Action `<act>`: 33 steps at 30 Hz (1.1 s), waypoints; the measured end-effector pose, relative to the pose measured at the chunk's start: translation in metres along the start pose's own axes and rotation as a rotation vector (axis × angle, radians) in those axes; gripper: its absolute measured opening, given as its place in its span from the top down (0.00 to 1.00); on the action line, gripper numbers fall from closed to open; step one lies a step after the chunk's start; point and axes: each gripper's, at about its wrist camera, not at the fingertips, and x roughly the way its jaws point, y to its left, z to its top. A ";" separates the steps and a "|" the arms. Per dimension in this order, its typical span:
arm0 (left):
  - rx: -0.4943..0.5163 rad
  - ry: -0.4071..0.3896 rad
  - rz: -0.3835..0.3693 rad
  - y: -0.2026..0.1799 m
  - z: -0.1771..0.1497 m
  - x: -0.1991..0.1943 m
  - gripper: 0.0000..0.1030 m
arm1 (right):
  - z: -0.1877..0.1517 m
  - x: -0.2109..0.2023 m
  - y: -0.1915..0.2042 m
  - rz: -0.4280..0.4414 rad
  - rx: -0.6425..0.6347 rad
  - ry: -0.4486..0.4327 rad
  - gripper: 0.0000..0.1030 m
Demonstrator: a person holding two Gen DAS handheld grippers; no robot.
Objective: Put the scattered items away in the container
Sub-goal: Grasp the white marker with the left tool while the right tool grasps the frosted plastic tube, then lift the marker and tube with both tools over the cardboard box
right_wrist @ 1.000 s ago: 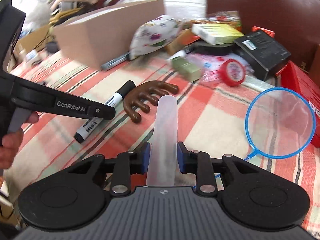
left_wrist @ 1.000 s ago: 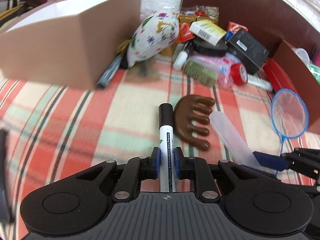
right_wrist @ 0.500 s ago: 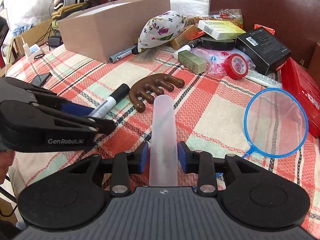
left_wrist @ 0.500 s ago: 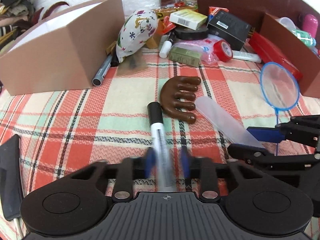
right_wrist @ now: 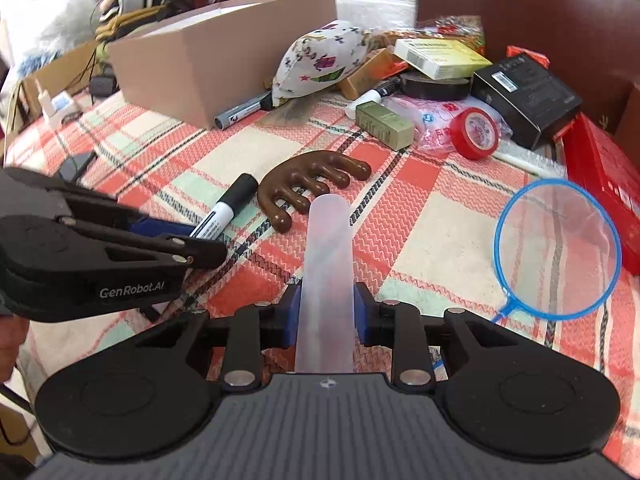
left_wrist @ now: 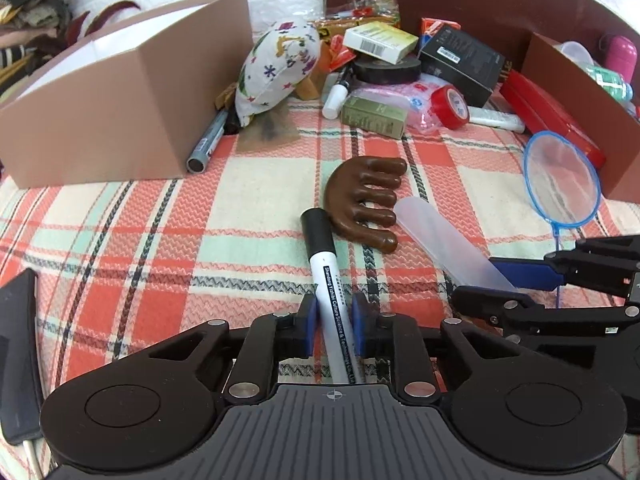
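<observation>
My left gripper (left_wrist: 331,322) is shut on a white marker with a black cap (left_wrist: 327,276), which points forward over the plaid cloth. My right gripper (right_wrist: 326,314) is shut on a frosted clear plastic case (right_wrist: 328,264). The right gripper shows at the right of the left wrist view (left_wrist: 560,292); the left gripper shows at the left of the right wrist view (right_wrist: 100,248). A brown wooden comb (left_wrist: 366,200) lies just ahead of both. A brown cardboard box (left_wrist: 120,108) stands at the back left.
A blue-rimmed net (right_wrist: 556,252) lies at the right. A pile at the back holds a patterned pouch (left_wrist: 276,68), red tape roll (left_wrist: 452,106), black tape, green box (left_wrist: 374,116), black box and grey marker (left_wrist: 206,144). A second open box (left_wrist: 576,120) stands right.
Both grippers have pulled back and lowered slightly, each still holding its item. The view has steadied from the earlier blur.
</observation>
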 end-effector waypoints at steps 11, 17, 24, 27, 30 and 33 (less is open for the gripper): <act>-0.017 0.013 0.019 0.015 -0.008 -0.009 0.89 | 0.004 -0.008 -0.001 0.126 0.096 0.009 0.70; 0.007 0.000 0.042 0.010 -0.009 -0.003 0.72 | 0.000 -0.002 0.012 0.066 0.024 0.017 0.70; -0.041 -0.023 0.036 0.015 -0.010 -0.020 0.90 | 0.002 -0.012 0.016 0.088 0.013 0.005 0.70; -0.049 -0.059 0.043 0.019 -0.008 -0.036 0.90 | 0.009 -0.024 0.022 0.102 -0.013 -0.029 0.70; -0.045 -0.106 0.061 0.024 -0.004 -0.057 0.90 | 0.019 -0.036 0.029 0.134 -0.034 -0.063 0.70; -0.039 -0.153 0.086 0.028 0.002 -0.078 0.90 | 0.032 -0.049 0.038 0.165 -0.065 -0.102 0.70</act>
